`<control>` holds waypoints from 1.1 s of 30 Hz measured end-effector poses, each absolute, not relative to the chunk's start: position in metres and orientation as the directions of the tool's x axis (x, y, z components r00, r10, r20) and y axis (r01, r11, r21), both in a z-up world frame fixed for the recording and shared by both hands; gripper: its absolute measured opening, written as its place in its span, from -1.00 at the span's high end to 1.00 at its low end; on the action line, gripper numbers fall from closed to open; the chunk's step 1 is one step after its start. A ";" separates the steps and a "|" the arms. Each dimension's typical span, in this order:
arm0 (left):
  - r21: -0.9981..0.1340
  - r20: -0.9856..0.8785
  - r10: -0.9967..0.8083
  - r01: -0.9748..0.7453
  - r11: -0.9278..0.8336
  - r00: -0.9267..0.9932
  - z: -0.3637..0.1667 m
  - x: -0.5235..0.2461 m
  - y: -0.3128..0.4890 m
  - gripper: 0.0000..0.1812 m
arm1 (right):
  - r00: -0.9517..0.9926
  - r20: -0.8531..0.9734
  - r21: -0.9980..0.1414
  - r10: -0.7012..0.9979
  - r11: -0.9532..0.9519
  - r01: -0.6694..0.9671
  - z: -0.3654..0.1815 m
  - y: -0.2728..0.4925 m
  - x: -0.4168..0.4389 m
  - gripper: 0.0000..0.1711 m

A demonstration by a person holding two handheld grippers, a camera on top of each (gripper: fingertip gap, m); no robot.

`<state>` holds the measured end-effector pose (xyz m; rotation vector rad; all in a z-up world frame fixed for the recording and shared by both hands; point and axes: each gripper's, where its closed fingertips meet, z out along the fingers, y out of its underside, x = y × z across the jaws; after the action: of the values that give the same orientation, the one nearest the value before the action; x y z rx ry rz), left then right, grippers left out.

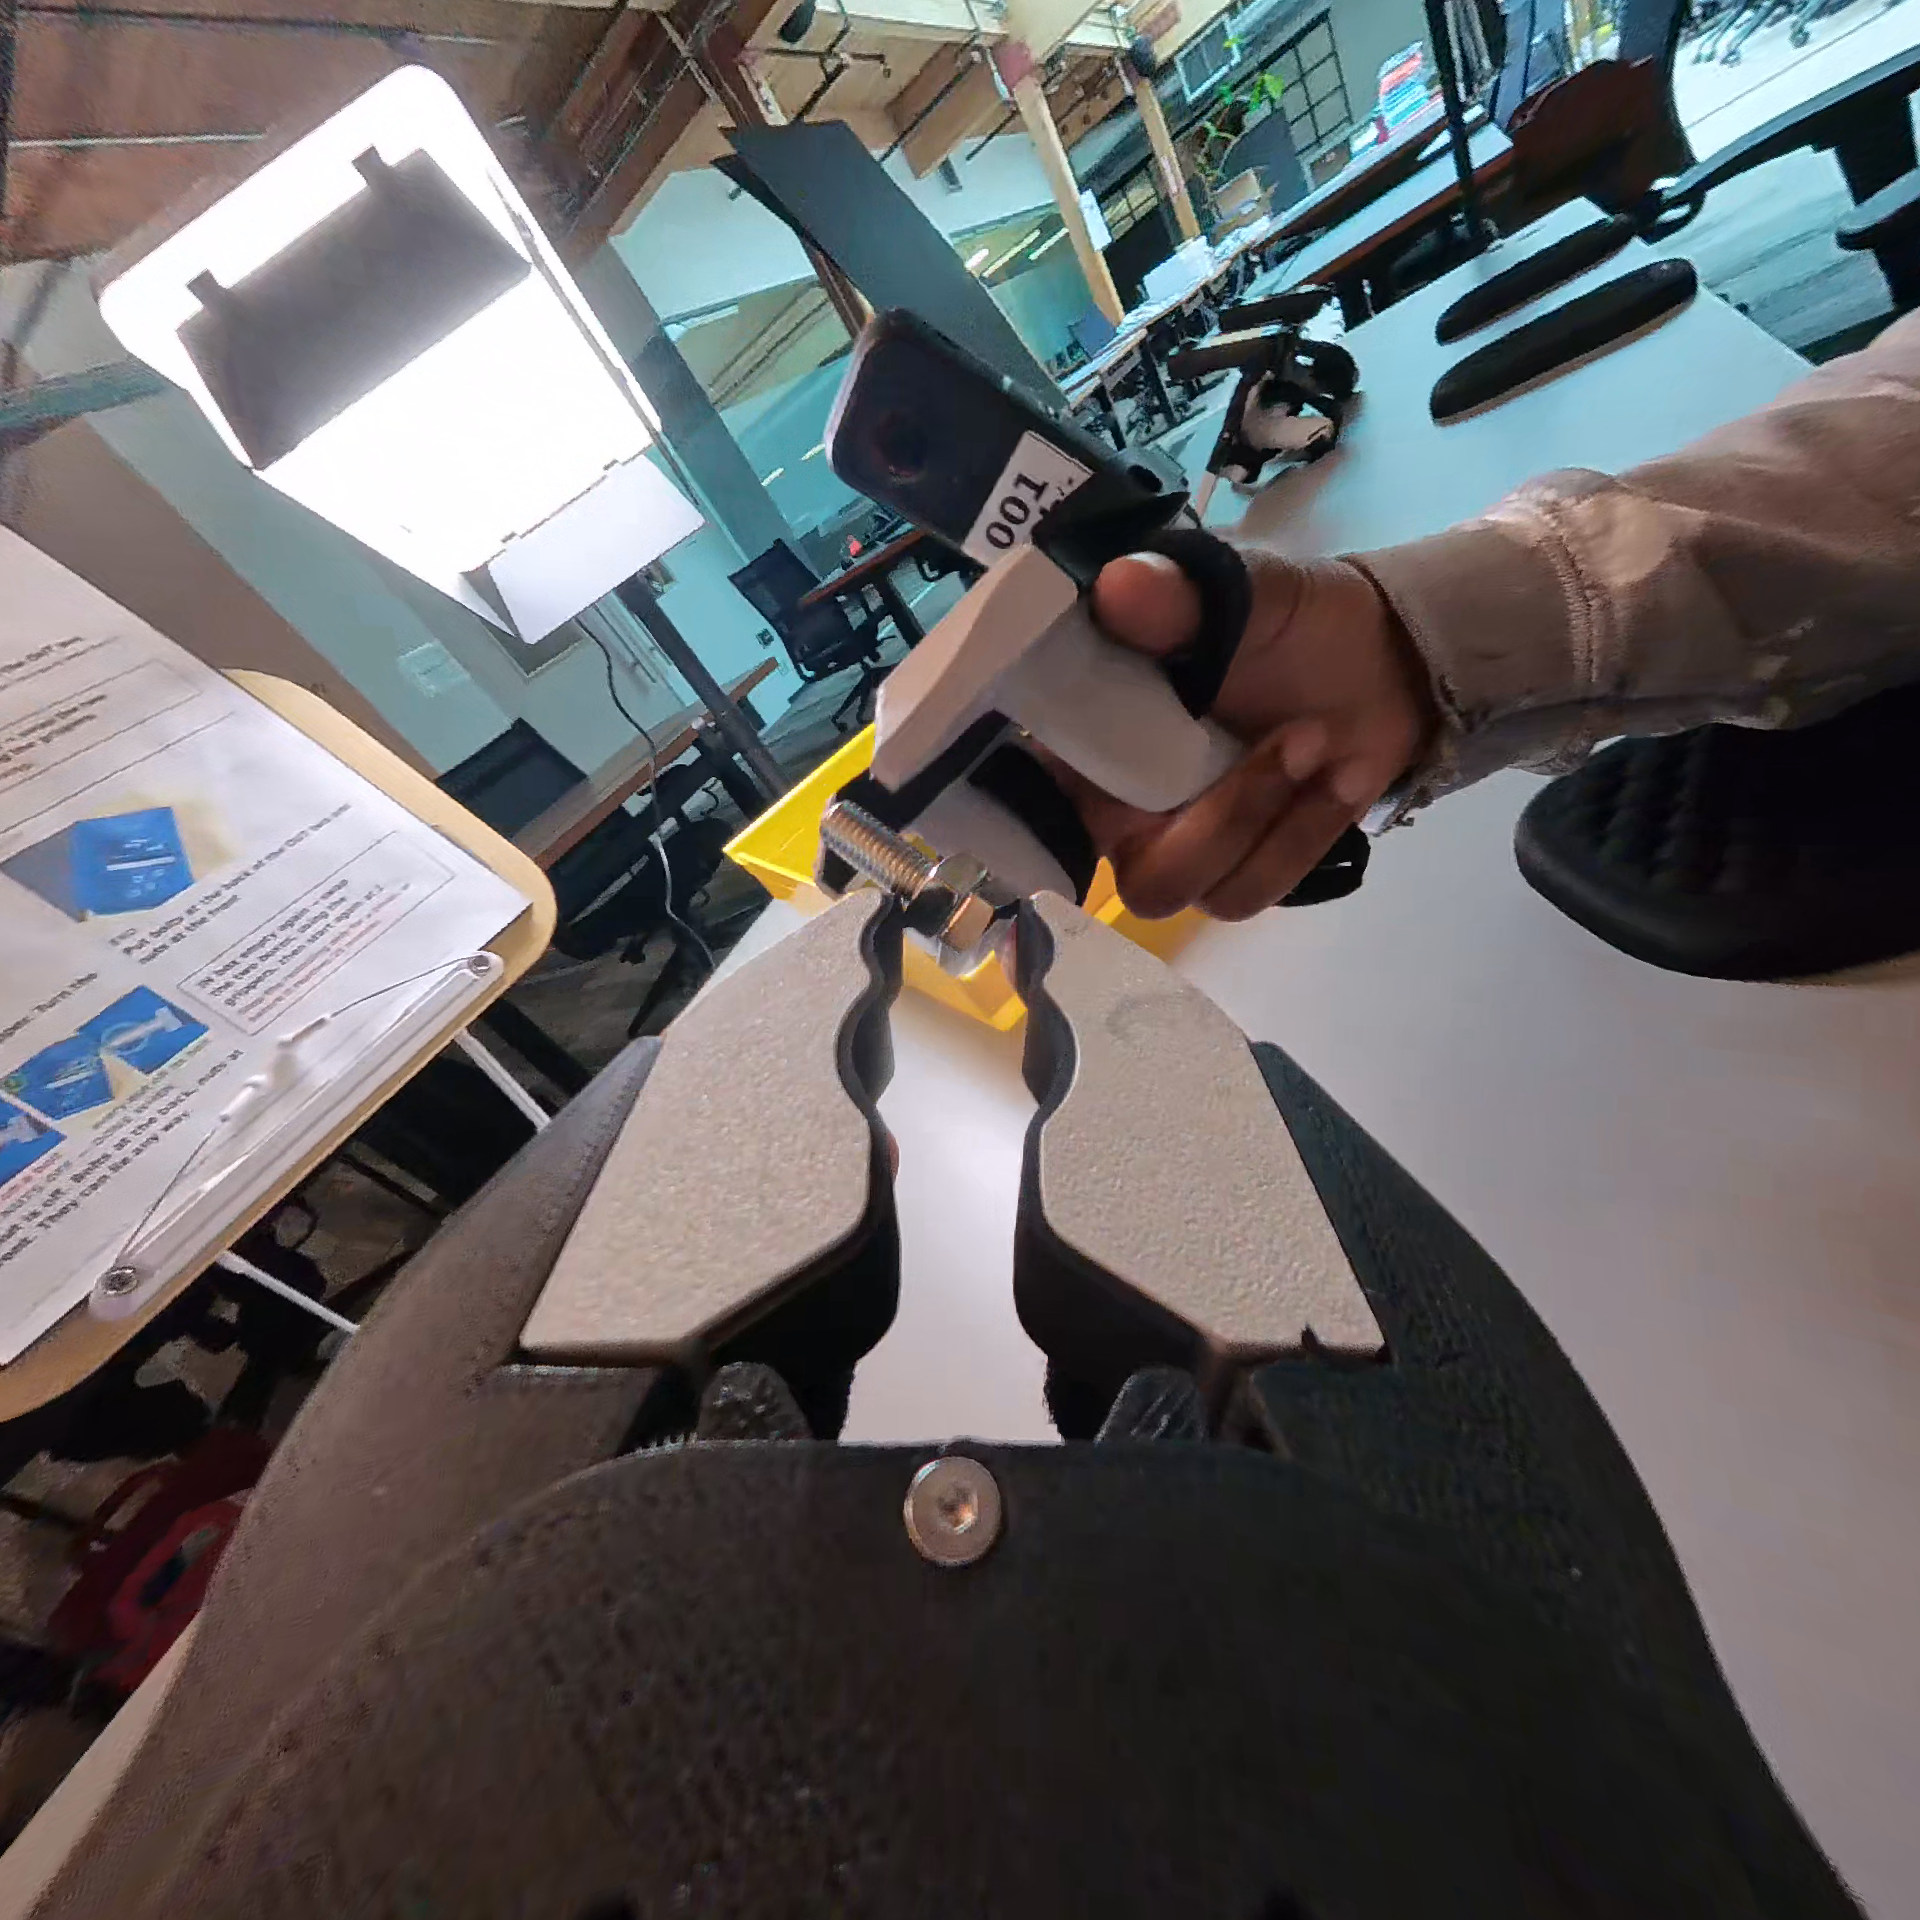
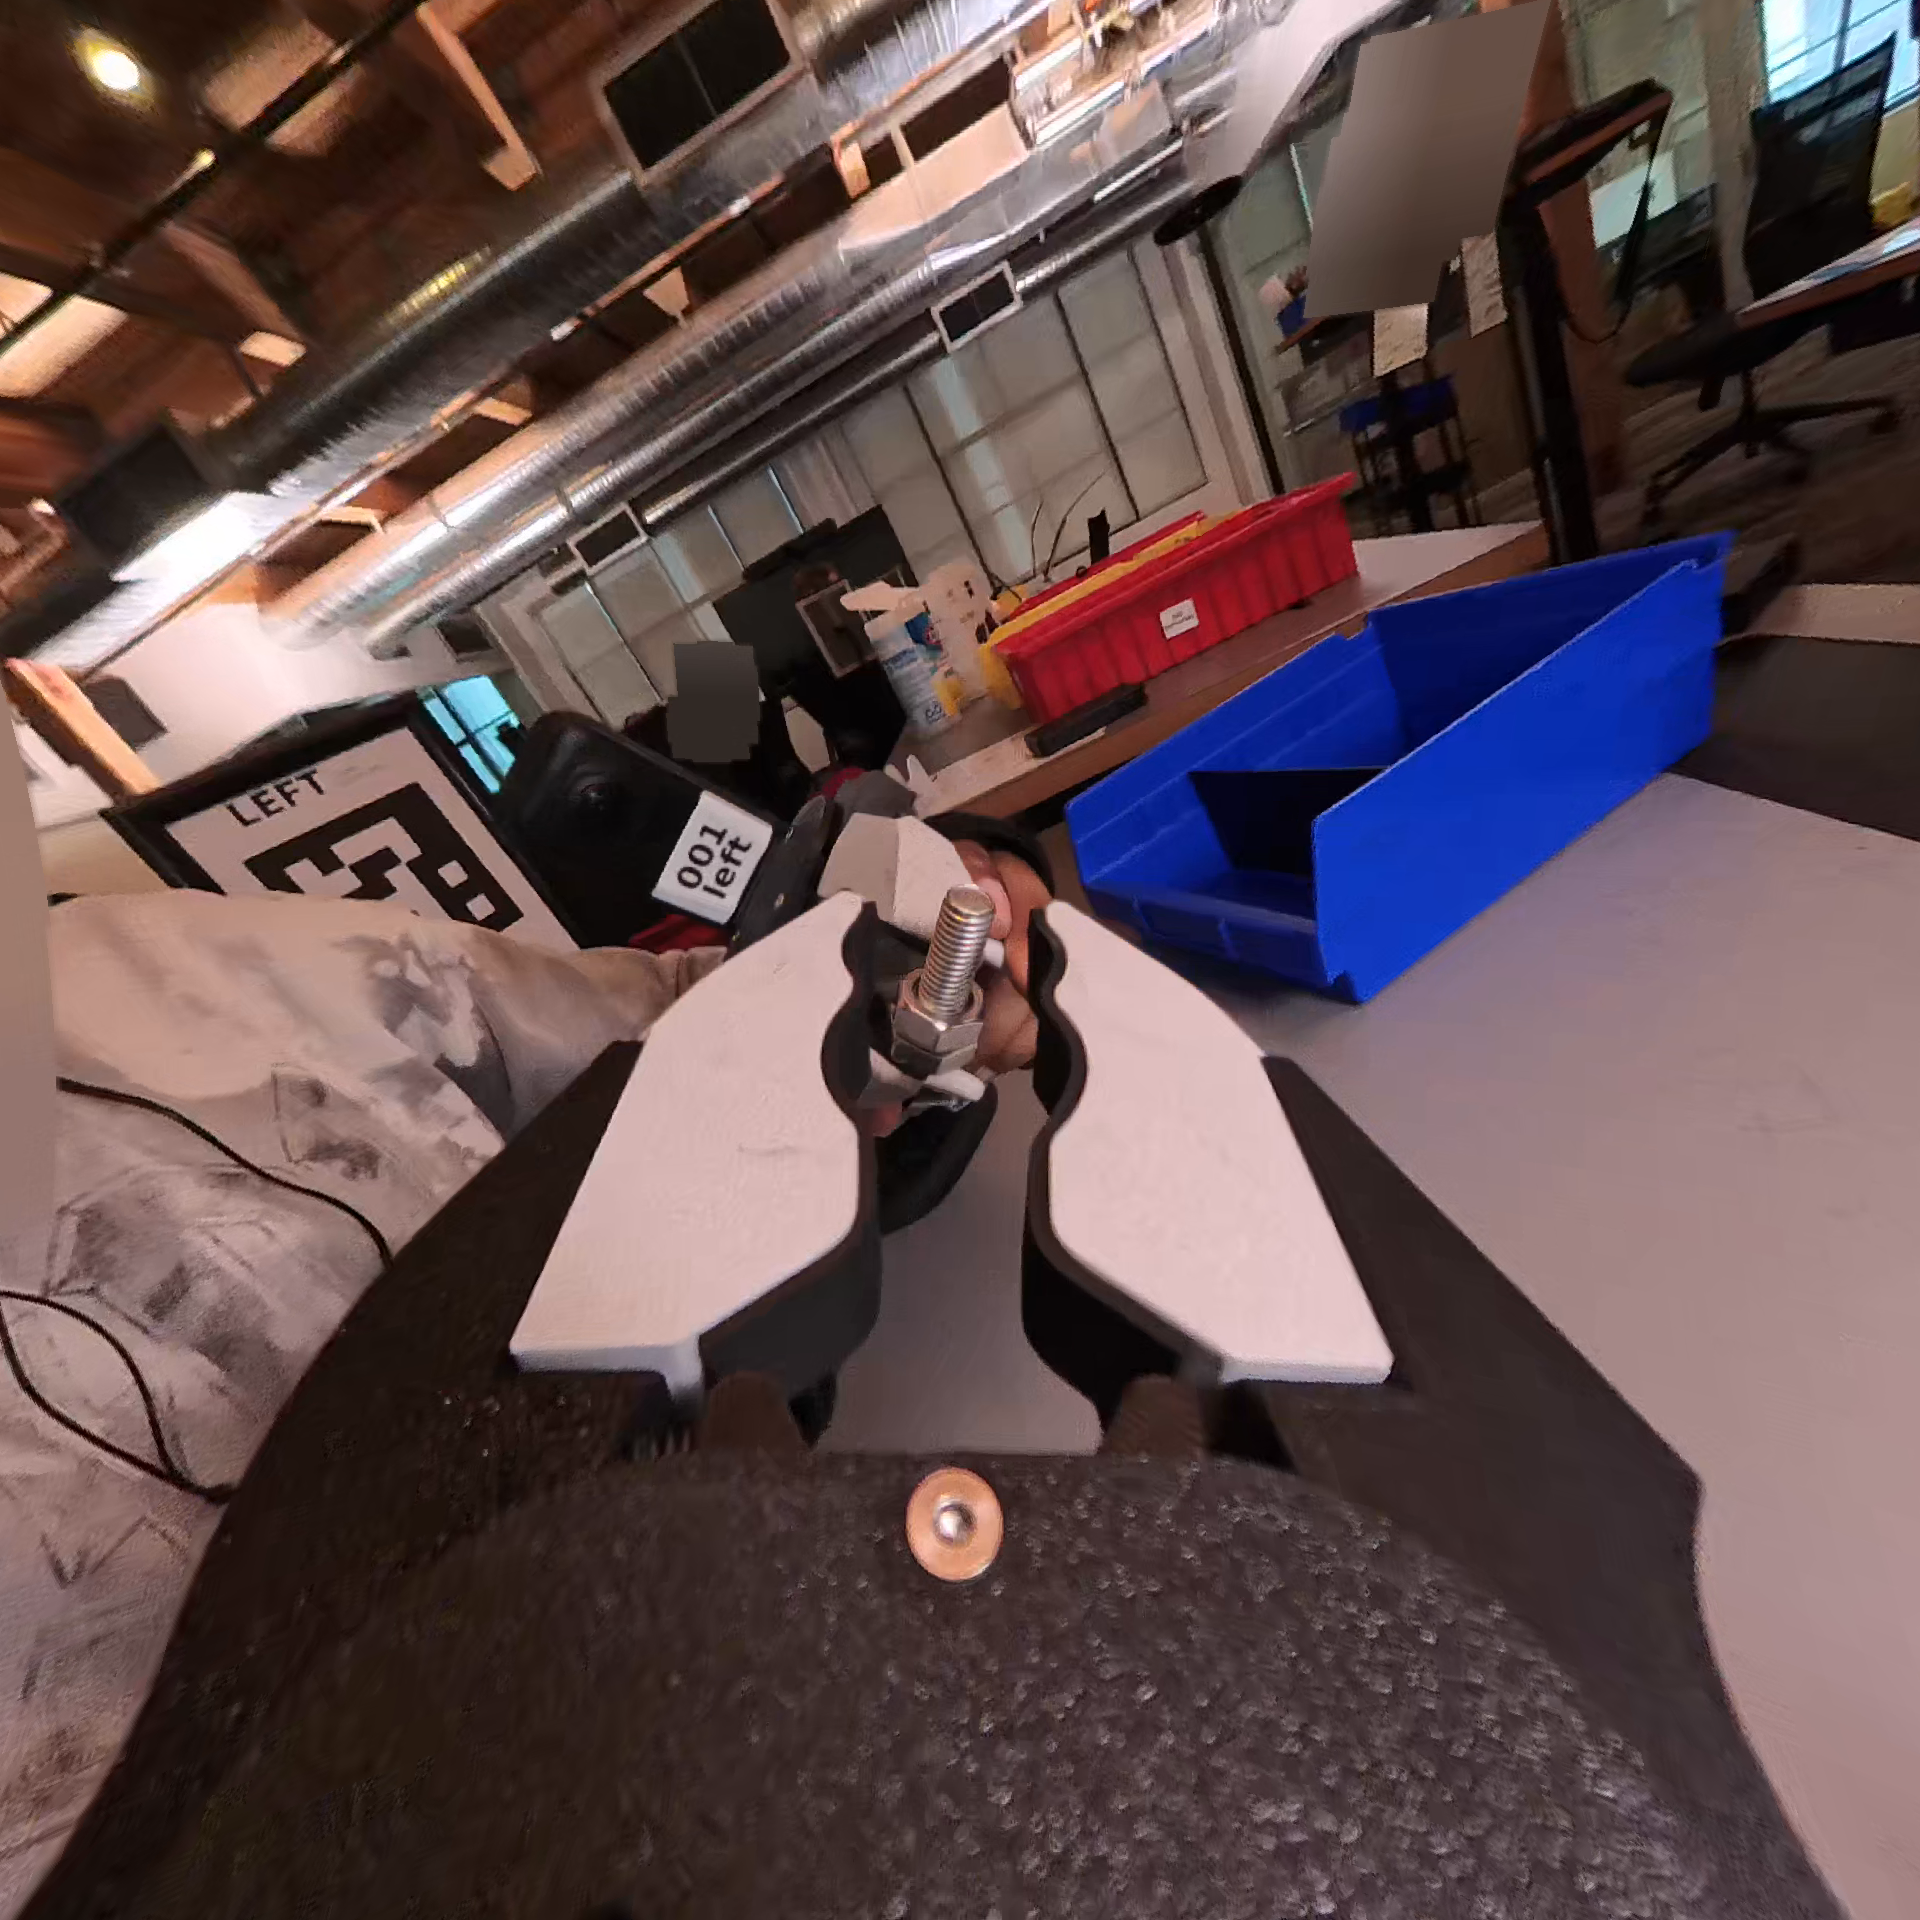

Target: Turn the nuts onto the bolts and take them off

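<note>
A silver bolt with a hex nut low on its thread, close to the head, is held at its head end between the tips of my left gripper, which is shut on it. The threaded end points away to the upper left. In the right wrist view the bolt stands upright between the fingers of my right gripper. That gripper is open around the nut. Its left pad is close against the nut and there is a gap on the right side.
A yellow bin sits on the white table just behind the bolt. A blue bin lies to the right, with a red tray beyond it. An instruction sheet on a board and a lit lamp panel stand to the left. My two grippers' fingertips are within a few centimetres of each other.
</note>
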<state>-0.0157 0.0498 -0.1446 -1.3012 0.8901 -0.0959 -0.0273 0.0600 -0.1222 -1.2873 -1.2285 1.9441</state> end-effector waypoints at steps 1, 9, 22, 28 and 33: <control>-0.861 -0.508 -0.537 -0.407 0.304 0.674 -0.147 -0.015 0.050 0.76 | -0.433 -0.438 -0.889 0.788 -0.451 0.077 -0.125 0.057 -0.027 0.75; -0.987 -0.158 -0.706 -0.121 0.103 0.690 -0.155 -0.013 0.050 0.69 | -0.418 -0.319 -0.945 0.850 -0.321 0.069 -0.129 0.056 -0.025 0.89; -0.972 0.229 -0.833 0.156 -0.173 0.504 -0.166 -0.001 0.042 0.73 | -0.438 -0.127 -0.990 0.890 -0.142 -0.001 -0.134 0.042 -0.022 0.89; -0.971 0.234 -0.834 0.163 -0.175 0.499 -0.166 -0.002 0.042 0.79 | -0.436 -0.113 -0.992 0.893 -0.128 -0.005 -0.134 0.040 -0.024 0.89; -0.971 0.231 -0.837 0.171 -0.167 0.497 -0.165 -0.002 0.042 0.79 | -0.436 -0.107 -0.992 0.894 -0.125 -0.012 -0.133 0.040 -0.024 0.89</control>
<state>-0.0022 0.0418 -0.1648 -1.4742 0.6120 -0.9951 -0.0237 0.0397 -0.1331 -1.0205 -1.4414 1.6475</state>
